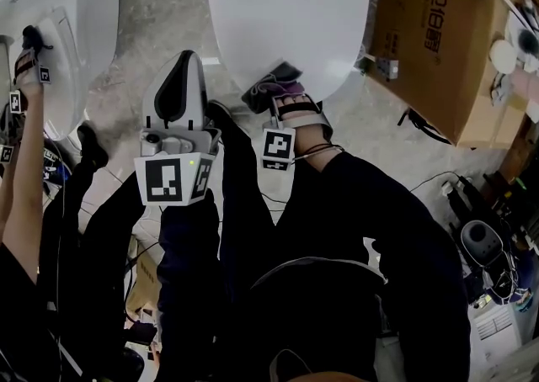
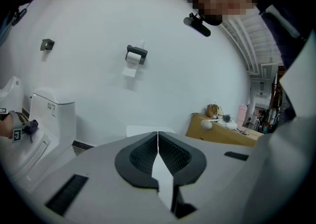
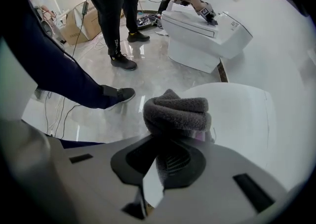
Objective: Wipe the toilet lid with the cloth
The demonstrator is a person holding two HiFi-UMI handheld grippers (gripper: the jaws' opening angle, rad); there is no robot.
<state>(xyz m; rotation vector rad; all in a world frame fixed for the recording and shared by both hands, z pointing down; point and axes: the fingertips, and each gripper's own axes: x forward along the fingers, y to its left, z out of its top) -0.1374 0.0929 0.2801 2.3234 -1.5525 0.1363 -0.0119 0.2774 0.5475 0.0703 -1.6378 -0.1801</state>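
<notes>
The white toilet lid (image 1: 286,10) fills the top of the head view, shut and glossy, its rounded near end toward the person. A second white toilet (image 3: 202,35) stands well apart across the pale marble floor (image 3: 148,70). Only the right gripper view shows it whole, with another person's hand (image 3: 205,10) on its lid. A brown cardboard box (image 1: 446,44) sits just beside the first toilet on the right.

The left gripper (image 1: 181,69) hangs off the lid's near left side, apart from it. Its jaws are pressed together with nothing between them. Its own view faces a white wall with a toilet-roll holder (image 2: 136,54), which no other view shows.

The right gripper (image 1: 282,96) is at the lid's near edge, its jaws clamped on the cloth (image 3: 177,112). The cloth is a dark grey terry fabric bunched into a thick roll. It bulges out past the jaw tips, and its lower folds are pinched between the ribbed pads (image 3: 180,159). In the right gripper view the roll sits over the lid's near rim. From the head view it is only a small dark wad against the white, and whether it presses the lid cannot be told.
</notes>
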